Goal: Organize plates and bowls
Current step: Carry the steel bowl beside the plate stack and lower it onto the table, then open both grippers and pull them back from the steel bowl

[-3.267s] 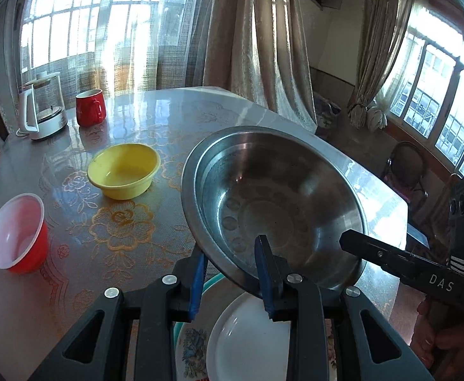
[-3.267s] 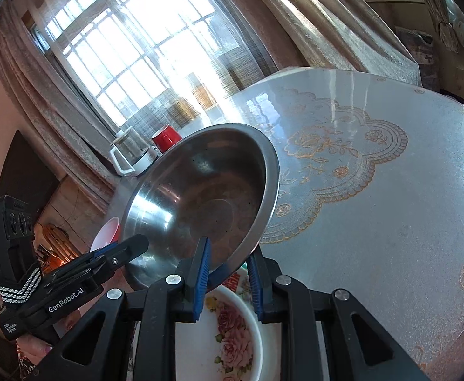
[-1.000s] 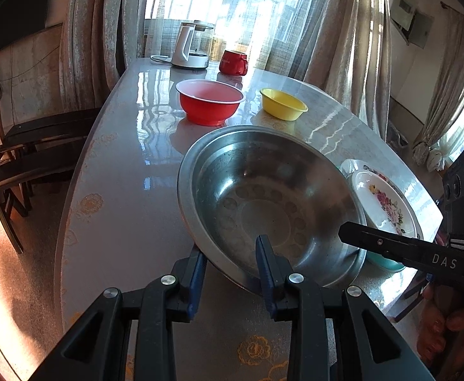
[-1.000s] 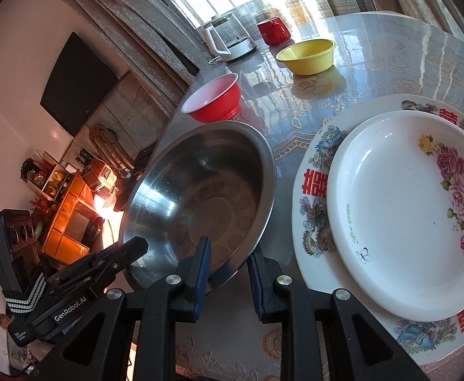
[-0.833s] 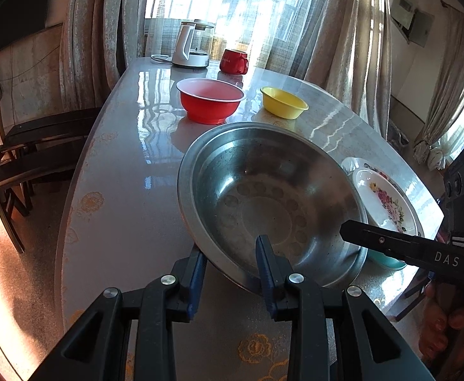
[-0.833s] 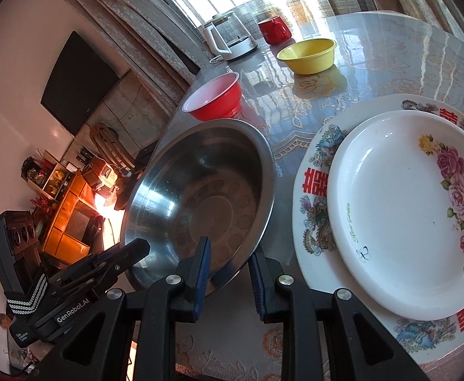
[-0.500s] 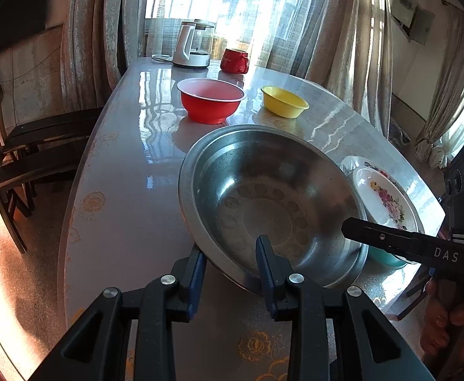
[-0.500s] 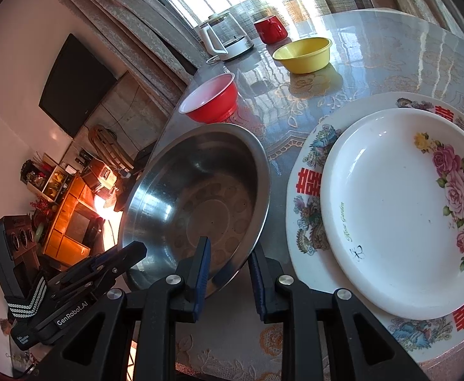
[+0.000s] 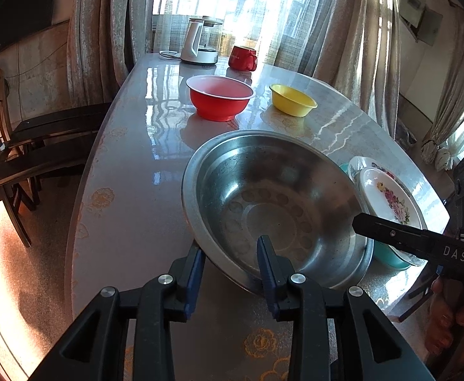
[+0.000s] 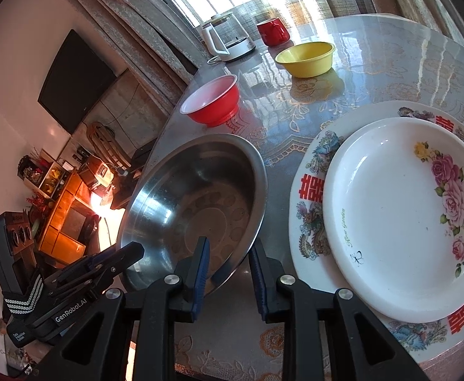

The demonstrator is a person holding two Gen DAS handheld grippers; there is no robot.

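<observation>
At the near edge of the glossy floral-patterned table (image 9: 136,190): left gripper (image 9: 228,247) and right gripper (image 10: 227,247), each clenched across the near rim of the wide stainless-steel bowl (image 9: 273,203), one pad inside the wall and one outside. The bowl is low over the tabletop; whether its base is fully seated cannot be told. Just beside it is a white rose-printed plate (image 10: 400,216) stacked on a larger bird-and-character plate (image 10: 308,190). Farther off, well apart: red plastic bowl (image 9: 221,98), yellow plastic bowl (image 9: 292,100), red mug (image 9: 243,58), glass kettle (image 9: 201,44). Hazards: uneven release could tip the steel bowl onto the plate stack. The slick surface and nearby table edge favour sliding.
</observation>
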